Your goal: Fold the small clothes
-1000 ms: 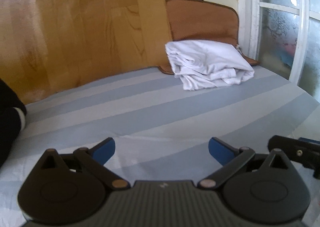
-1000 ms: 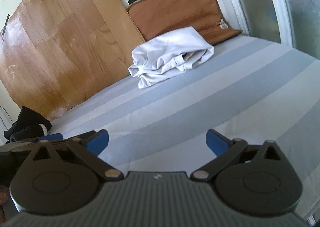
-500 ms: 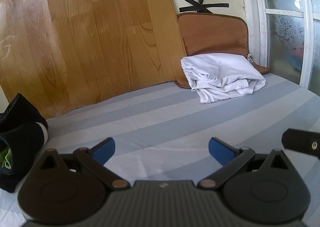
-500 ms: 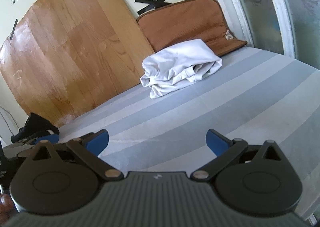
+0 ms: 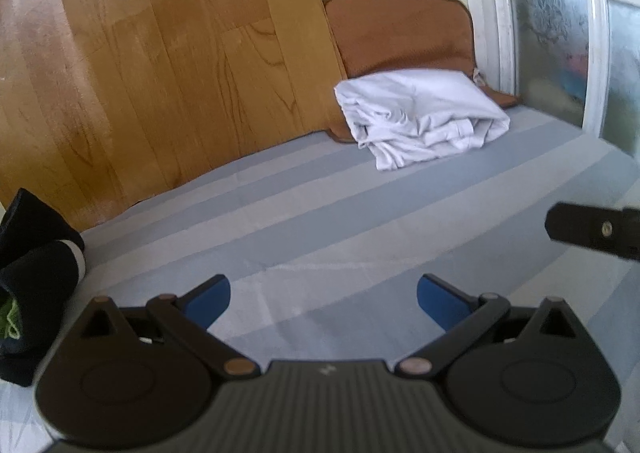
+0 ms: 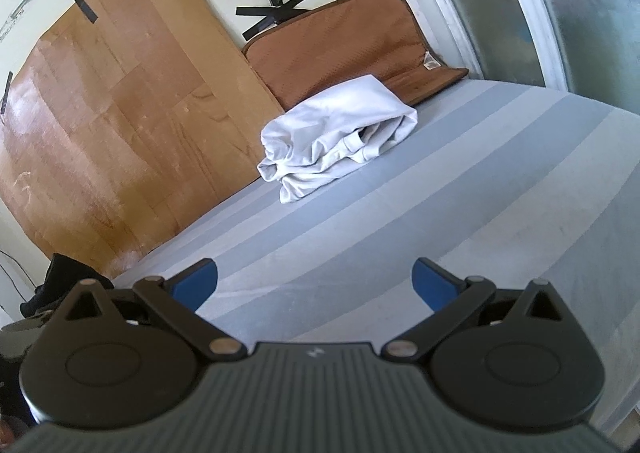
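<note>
Striped blue-grey bedsheet (image 5: 320,221) fills both wrist views, backed by a wood-grain panel (image 5: 160,73) and a brown mat (image 5: 400,33) leaning on the wall; I take the mat as landmark. Folded white garment (image 5: 420,117) lies against the foot of the mat, half resting on it; a dark clothes pile (image 5: 36,273) sits far to the left of the mat, at the sheet's edge. My left gripper (image 5: 323,299) is spread wide and empty; my right gripper (image 6: 314,283) is likewise released, nothing between its blue pads (image 6: 196,285). Compared with a second ago, both cameras have tilted up and my left view has swung to take in the dark pile; the white garment has not moved. I read this as one fold finished and set aside, the dark pile being the likely next item. No basket, box or other container appears in either view; garments lie directly on the sheet.
</note>
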Motion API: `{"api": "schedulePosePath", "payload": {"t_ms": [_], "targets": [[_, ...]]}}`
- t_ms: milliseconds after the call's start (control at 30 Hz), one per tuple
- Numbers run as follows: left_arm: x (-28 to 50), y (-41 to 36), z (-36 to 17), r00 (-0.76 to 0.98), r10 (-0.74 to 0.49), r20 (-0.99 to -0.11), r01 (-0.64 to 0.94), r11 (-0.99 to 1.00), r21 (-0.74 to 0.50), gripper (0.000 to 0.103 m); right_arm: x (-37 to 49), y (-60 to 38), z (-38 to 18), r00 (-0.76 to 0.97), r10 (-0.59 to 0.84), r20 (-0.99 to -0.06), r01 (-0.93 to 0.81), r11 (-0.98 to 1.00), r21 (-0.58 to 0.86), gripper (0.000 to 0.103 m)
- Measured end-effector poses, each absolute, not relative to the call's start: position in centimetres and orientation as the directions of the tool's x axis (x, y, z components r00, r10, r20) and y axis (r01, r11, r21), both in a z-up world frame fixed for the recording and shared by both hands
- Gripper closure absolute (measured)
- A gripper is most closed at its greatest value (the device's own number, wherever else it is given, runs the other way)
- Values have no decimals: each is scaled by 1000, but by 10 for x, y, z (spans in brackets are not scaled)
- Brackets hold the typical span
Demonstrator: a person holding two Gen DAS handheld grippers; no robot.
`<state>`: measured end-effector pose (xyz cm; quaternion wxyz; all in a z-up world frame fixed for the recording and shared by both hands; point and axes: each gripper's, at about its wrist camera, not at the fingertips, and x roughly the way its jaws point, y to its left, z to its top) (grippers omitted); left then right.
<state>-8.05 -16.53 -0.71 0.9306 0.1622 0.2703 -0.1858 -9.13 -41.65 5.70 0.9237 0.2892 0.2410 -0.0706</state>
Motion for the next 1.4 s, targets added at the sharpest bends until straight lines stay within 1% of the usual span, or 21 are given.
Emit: {"api": "schedulePosePath", "payload": {"t_ms": [200, 467, 667, 1400], "targets": [[-82, -170, -8, 765, -270, -585, 454, 870, 193, 0, -92, -420, 55, 872, 11, -489, 277, 813, 512, 0], [-81, -174, -9, 775, -236, -586, 429, 878, 214, 0, -93, -424, 54, 874, 17, -486, 280, 800, 532, 0], [-78, -174, -10, 769, -216, -602, 416, 884, 215, 0, -93, -426, 55, 876, 21, -482, 276, 798, 535, 0], [-76, -176, -22, 746, -189, -639, 426, 872, 240, 0, -89, -423, 51, 870, 35, -492, 273, 797, 539, 0]]}}
